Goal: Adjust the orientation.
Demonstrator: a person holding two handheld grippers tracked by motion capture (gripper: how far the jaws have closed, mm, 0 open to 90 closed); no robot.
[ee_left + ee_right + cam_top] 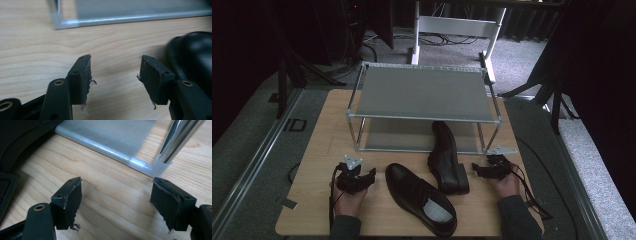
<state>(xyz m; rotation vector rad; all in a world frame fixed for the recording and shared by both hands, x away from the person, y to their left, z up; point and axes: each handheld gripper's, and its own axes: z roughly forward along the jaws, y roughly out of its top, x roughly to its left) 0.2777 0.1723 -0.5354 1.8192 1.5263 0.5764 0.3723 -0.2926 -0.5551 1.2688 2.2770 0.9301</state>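
Two black leather shoes lie on the wooden table (317,145). One shoe (419,197) lies flat at the front middle, toe toward the left. The other shoe (447,157) lies on its side, toe under the rack's lower shelf. My left gripper (371,175) rests on the table left of the front shoe, jaws open and empty; in its own view (115,75) the shoe's toe (195,52) is at the right. My right gripper (474,169) sits right of the tipped shoe's heel, open and empty; its view (116,200) has the shoe's sole (15,150) at the left.
A two-tier metal shoe rack (422,92) with grey shelves stands at the back of the table. Its lower shelf corner (60,22) and a chrome leg (175,137) are close ahead of the grippers. A white desk frame (457,25) stands on the floor behind.
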